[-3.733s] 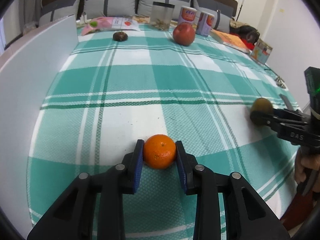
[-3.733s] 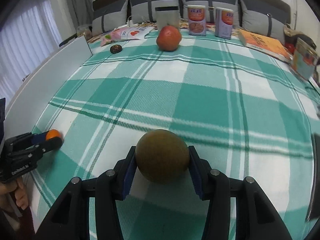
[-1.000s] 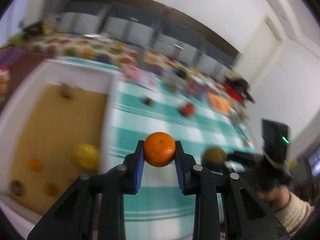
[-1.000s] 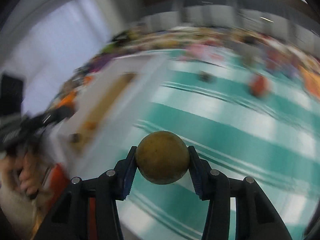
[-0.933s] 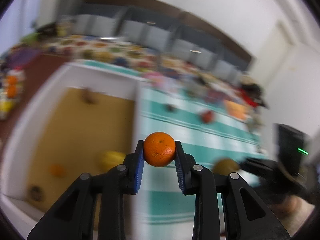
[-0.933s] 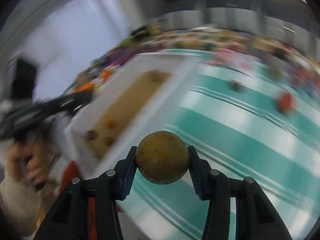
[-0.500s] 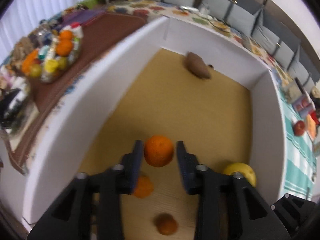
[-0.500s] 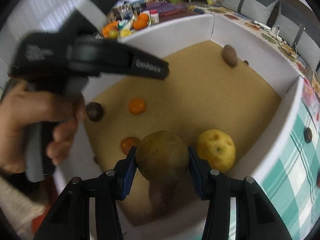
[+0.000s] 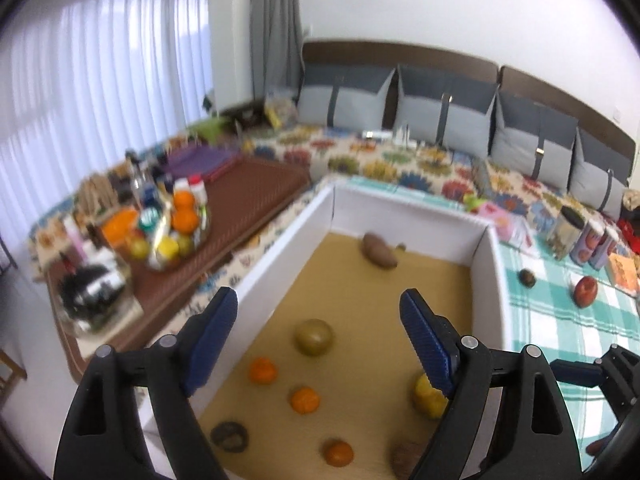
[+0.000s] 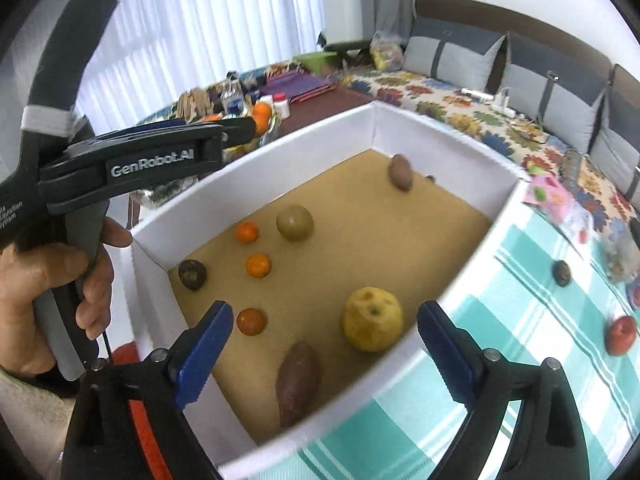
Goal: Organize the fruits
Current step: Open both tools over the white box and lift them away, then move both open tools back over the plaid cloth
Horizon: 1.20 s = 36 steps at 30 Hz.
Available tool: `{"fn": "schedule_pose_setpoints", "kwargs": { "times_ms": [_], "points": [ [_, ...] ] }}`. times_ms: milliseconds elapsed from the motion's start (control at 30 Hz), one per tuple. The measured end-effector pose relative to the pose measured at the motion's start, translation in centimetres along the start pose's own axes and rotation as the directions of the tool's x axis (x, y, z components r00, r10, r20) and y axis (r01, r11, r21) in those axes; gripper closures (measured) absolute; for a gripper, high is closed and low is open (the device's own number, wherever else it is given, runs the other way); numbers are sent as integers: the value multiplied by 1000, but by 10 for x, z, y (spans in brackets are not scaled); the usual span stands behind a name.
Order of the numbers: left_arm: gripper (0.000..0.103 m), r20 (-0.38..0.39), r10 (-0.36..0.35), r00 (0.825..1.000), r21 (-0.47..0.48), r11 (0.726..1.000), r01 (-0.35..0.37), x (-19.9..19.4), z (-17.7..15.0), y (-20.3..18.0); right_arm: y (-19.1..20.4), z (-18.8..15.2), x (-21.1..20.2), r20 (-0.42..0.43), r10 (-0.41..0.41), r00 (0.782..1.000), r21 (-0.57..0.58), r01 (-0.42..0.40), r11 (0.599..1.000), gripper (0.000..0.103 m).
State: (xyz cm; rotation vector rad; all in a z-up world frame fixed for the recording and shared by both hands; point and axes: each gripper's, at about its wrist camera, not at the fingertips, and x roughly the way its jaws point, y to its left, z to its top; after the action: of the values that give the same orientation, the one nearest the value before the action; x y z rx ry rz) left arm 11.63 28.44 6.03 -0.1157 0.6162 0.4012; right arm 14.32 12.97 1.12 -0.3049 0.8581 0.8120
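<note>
A: Left tool (image 9: 316, 340), state?
B: Blue-padded jaws wide and opening, nothing between them. It hangs over the white-walled box with a tan floor (image 9: 486, 256), centre of frame.
A: Right tool (image 10: 324, 344)?
B: Same: jaws opening, nothing gripped, above the box's near corner at lower centre.
A: Fruit?
B: In the right wrist view, on the box floor: a round olive-brown fruit (image 10: 295, 223) left of centre; three small orange mandarins (image 10: 258, 265) below and left of it; a dark round fruit (image 10: 192, 274) by the left wall; a knobbly yellow fruit (image 10: 372, 319) at lower centre; a long reddish-brown tuber (image 10: 299, 382) just below that, a second one (image 10: 400, 172) near the far wall.
A: Outside the box?
B: A red apple (image 10: 620, 335) and a small dark fruit (image 10: 561, 273) sit on the green-and-white checked cloth (image 10: 532, 320), right edge.
A: The person?
B: A hand (image 10: 60, 300) at left grips the left tool's handle.
</note>
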Motion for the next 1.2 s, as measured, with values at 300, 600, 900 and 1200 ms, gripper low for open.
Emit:
{"fn": "schedule_pose_setpoints", "kwargs": {
  "times_ms": [300, 600, 900, 1200],
  "points": [
    [14, 158, -3, 987, 87, 996, -11, -74, 14, -46, -27, -31, -55, 44, -80, 996, 82, 76, 994, 8],
    [13, 214, -51, 976, 137, 990, 21, -112, 22, -83, -48, -58, -100, 86, -116, 989, 156, 102, 982, 8],
    [13, 245, -62, 967, 187, 982, 16, -133, 22, -111, -73, -76, -127, 117, -150, 982, 224, 121, 967, 7],
    [13, 204, -109, 973, 225, 972, 62, -132, 14, -142, -111, -104, -140, 117, -188, 975, 312, 143, 939, 7]
  ]
}}
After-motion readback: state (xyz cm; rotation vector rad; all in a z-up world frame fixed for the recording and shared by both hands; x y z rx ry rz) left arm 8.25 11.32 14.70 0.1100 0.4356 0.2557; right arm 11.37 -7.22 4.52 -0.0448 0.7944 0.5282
